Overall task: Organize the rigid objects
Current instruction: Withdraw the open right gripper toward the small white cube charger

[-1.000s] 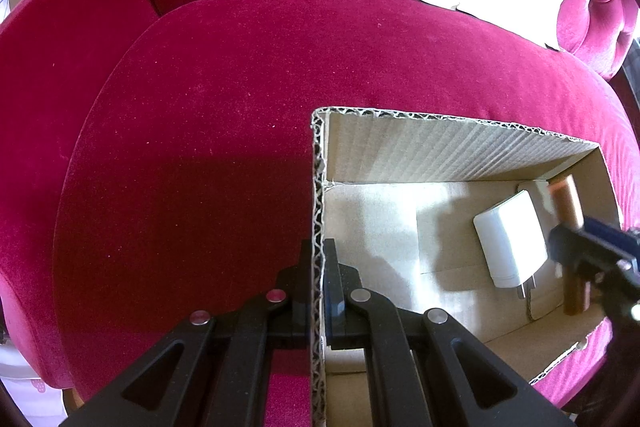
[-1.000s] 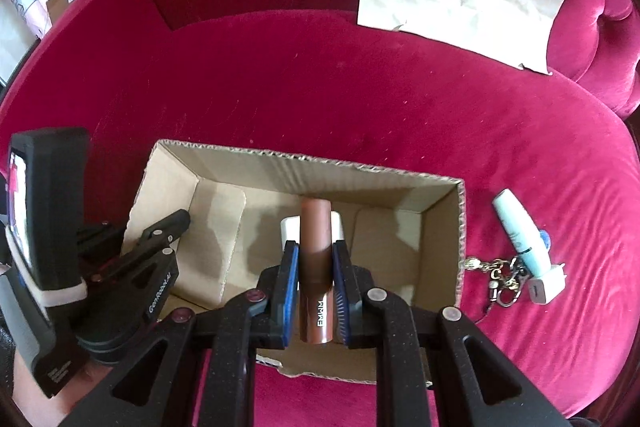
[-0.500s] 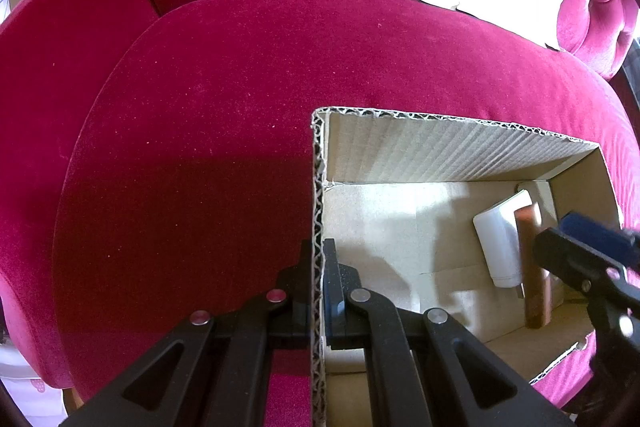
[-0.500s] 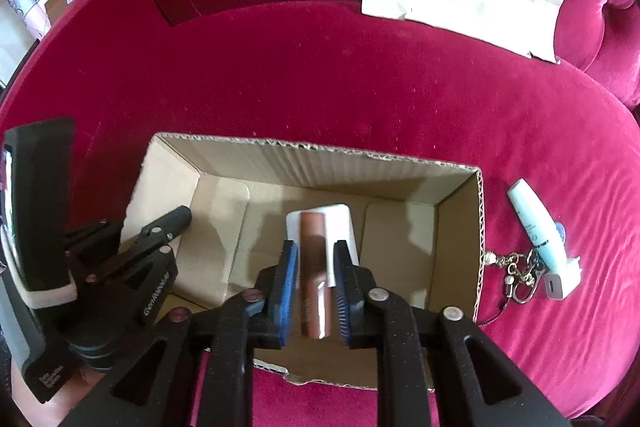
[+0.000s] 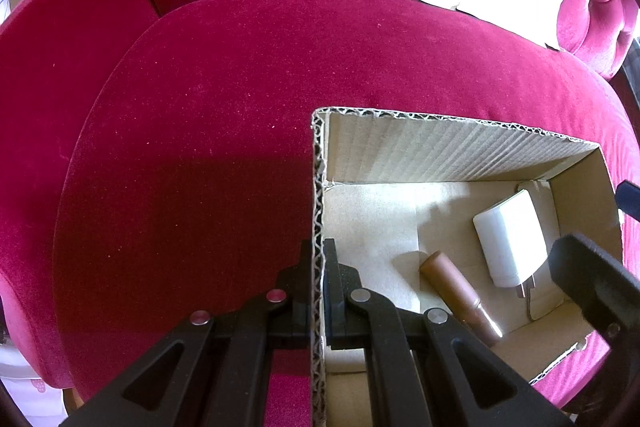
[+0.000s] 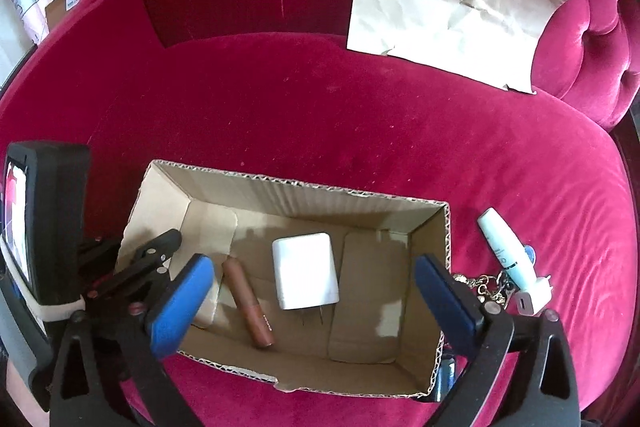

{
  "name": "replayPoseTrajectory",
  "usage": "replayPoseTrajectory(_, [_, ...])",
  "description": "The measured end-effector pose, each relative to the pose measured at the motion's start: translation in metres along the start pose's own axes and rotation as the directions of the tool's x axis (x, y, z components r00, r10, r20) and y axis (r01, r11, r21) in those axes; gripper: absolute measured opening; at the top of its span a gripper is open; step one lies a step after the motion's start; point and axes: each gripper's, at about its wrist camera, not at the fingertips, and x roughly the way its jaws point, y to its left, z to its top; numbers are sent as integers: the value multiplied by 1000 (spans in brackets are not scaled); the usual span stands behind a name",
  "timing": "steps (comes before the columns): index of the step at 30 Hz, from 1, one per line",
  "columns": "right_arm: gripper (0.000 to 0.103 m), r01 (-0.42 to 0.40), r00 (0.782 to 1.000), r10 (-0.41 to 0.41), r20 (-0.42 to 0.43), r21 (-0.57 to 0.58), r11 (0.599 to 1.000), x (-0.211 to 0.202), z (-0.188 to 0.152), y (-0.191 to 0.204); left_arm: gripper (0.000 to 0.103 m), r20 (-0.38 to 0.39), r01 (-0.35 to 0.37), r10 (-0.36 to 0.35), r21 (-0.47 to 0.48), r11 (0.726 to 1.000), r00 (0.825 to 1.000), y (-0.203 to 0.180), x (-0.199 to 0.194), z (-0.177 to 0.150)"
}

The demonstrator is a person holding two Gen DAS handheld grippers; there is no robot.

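Right tool (image 6: 310, 301) jaws opening wide over the cardboard box (image 6: 300, 185), nothing between the blue pads now. A second ago it was clamped on the brown tube (image 6: 248, 301); the tube has dropped and lies flat on the box floor, just left of the white charger (image 6: 305, 271), the two close but apart. So the tube's placement looks done, and this tool is free for the next pick. Left tool (image 5: 319, 291) fully closed, pinching the box's left wall, one finger inside and one outside, steadying the box; no change there.

Just outside the box's right wall, on the red velvet sofa (image 6: 320, 115): a keychain (image 6: 486, 287), a small white adapter (image 6: 530, 301) and a pale blue tube (image 6: 506, 253), bunched together and touching. Judged as still to be boxed. Farther back, a crumpled sheet of brown paper (image 6: 448, 3) leans on the sofa backrest.

Hard to read: the keychain is partly behind the right finger, text on the brown tube is too small, and the left tool's camera body blocks the box's near-left corner. A dark item below the box's right corner is cut off, unidentifiable.
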Motion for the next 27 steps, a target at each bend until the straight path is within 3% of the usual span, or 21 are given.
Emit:
replayPoseTrajectory(15, [103, 21, 999, -22, 33, 14, 1000, -22, 2, -22, 3, 1, 0, 0, 1, 1000, 1000, 0, 0, 0])
replayPoseTrajectory(27, [103, 35, 998, -39, 58, 58, 998, -45, -1, -70, 3, 4, -4, 4, 1, 1000, 1000, 0, 0, 1])
